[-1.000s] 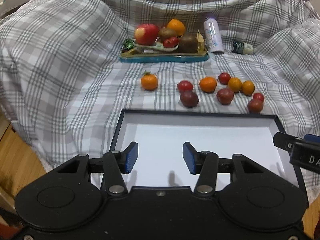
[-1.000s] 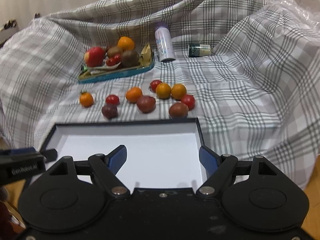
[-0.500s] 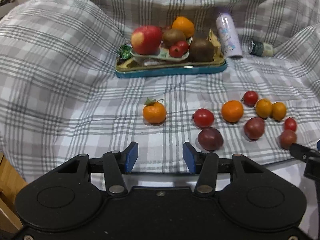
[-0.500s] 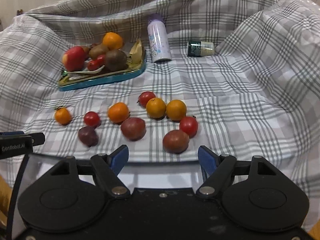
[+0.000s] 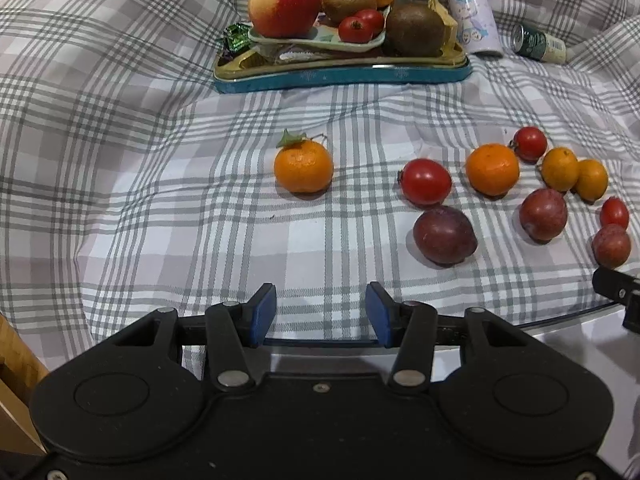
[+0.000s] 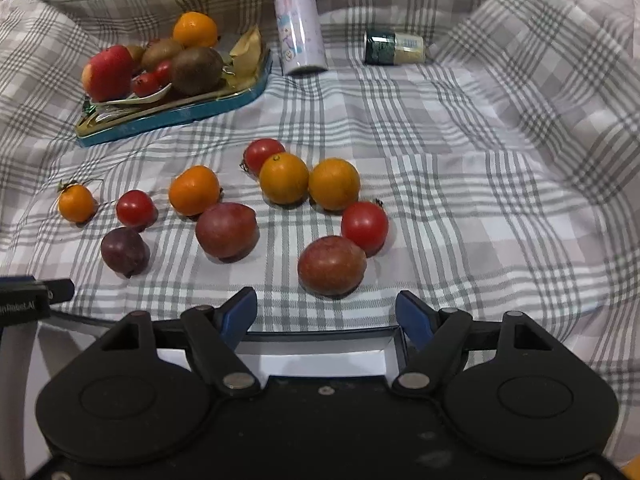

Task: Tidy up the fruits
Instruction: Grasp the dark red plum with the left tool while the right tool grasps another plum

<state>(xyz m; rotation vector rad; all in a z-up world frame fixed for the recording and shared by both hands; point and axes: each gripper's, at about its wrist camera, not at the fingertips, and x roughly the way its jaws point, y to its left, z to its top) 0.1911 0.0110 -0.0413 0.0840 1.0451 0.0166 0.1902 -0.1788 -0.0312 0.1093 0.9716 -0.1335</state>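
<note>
Plaid cloth (image 6: 460, 184), loose fruit (image 6: 226, 232), both tools (image 5: 321, 314) (image 6: 326, 314) parted, empty.

A grey-and-white plaid sheet (image 6: 460, 168) covered the surface and rose in folds at the back and sides. Loose fruit lay directly on it: small oranges (image 6: 284, 178), red tomatoes (image 6: 364, 226) and dark purple-red fruits (image 6: 226, 231), with one leafy tangerine (image 5: 303, 166) apart. Behind them rested a blue-rimmed tray (image 5: 340, 74), a lilac can (image 6: 299, 26) and a toppled green-capped bottle (image 6: 394, 47). A white, black-edged box (image 6: 316, 354) sat at the near edge.
</note>
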